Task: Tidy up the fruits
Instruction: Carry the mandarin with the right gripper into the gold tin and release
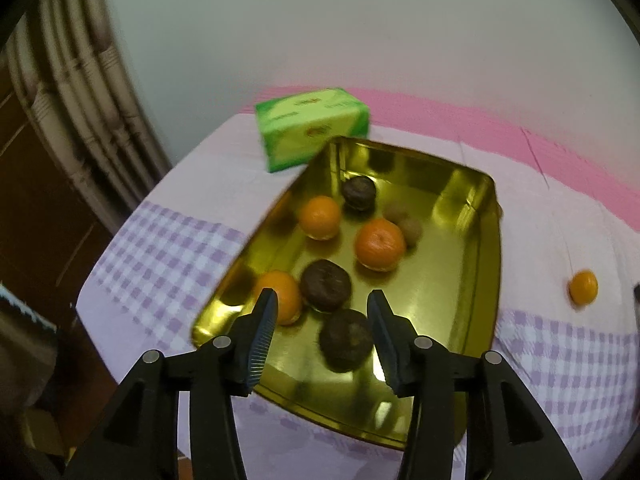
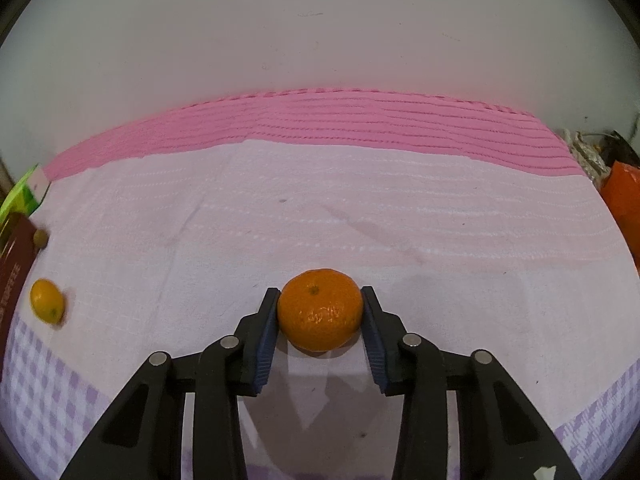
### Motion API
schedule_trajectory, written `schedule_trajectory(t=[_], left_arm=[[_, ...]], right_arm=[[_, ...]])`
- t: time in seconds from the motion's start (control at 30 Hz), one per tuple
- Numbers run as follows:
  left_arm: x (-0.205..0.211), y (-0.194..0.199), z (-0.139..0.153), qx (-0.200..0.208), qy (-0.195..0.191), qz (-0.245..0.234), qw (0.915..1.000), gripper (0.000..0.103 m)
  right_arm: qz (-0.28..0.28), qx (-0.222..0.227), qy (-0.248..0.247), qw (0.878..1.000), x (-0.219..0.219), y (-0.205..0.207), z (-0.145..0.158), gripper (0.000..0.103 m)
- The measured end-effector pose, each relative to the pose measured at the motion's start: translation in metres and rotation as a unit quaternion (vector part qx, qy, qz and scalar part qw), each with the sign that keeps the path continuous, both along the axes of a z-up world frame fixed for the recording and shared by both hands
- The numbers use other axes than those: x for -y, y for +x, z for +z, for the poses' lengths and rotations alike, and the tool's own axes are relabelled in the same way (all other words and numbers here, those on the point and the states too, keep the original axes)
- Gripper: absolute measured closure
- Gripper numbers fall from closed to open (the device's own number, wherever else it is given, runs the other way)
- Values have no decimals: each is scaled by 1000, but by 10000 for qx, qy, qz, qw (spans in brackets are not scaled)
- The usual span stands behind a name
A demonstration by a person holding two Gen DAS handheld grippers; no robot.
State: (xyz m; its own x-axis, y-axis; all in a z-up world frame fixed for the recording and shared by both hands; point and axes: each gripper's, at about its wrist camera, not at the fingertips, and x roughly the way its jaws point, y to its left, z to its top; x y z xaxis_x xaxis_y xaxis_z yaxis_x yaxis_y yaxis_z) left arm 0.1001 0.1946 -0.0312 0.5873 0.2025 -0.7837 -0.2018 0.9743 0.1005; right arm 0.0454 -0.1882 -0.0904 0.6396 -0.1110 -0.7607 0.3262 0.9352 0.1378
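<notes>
The tangerine (image 2: 320, 309) between the fingers of my right gripper (image 2: 320, 312) looks small, round and light, with a thin, dimpled peel over soft flesh. I judge it will bruise under a hard squeeze and could roll free if pinched off-centre, so the widest part of its belly is the place to hold. That is where my ribbed blue pads (image 2: 267, 330) sit now, one on each flank, stem end facing the camera. The gripper is closed onto the fruit about as far as its girth allows, and the tangerine rests on the pale cloth of the worktop (image 2: 360, 208) or just above it (a shadow lies under it, so I cannot tell which).

My left gripper (image 1: 322, 304) hangs spread wide and holds nothing, above the near end of the gold metal tray (image 1: 486, 272). Just beyond its fingertips lie two dark brown round fruits (image 1: 326, 286), with an orange tangerine beside the left finger; further ahead in the tray sit two more tangerines (image 1: 380, 244), another dark fruit and two small tan ones. A green tissue box (image 1: 312, 128) stands past the tray's far corner.

One loose tangerine (image 2: 47, 301) lies on the cloth well off to the left of my right gripper, still outside the tray.
</notes>
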Motion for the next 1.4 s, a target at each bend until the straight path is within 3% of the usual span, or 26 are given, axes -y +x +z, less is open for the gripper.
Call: schedule_trajectory(t=[0.27, 0.53, 0.67, 0.9, 1.13, 1.3, 1.4], left_arm=[[-23, -3, 1, -150, -302, 477, 9983, 52], [-24, -9, 11, -55, -261, 658, 9975, 52], [-31, -13, 21, 76, -49, 906, 9959, 42], [-52, -18, 29, 207, -82, 1317, 9910, 40], [-57, -20, 31, 251, -221, 1382, 9898, 38], [-57, -19, 28, 193, -249, 1338, 9905, 37], [-55, -17, 26, 138, -265, 1271, 9914, 37]], right_arm=[[337, 134, 253, 9990, -30, -12, 9, 67], [1119, 499, 653, 9903, -86, -12, 50, 67], [1876, 764, 892, 9752, -141, 2, 86, 67], [3425, 955, 952, 9298, -260, 47, 134, 67], [4315, 511, 463, 8995, -343, 86, 115, 67], [4527, 114, 16, 8916, -360, 106, 92, 66], [4548, 319, 214, 8898, -343, 109, 98, 64]])
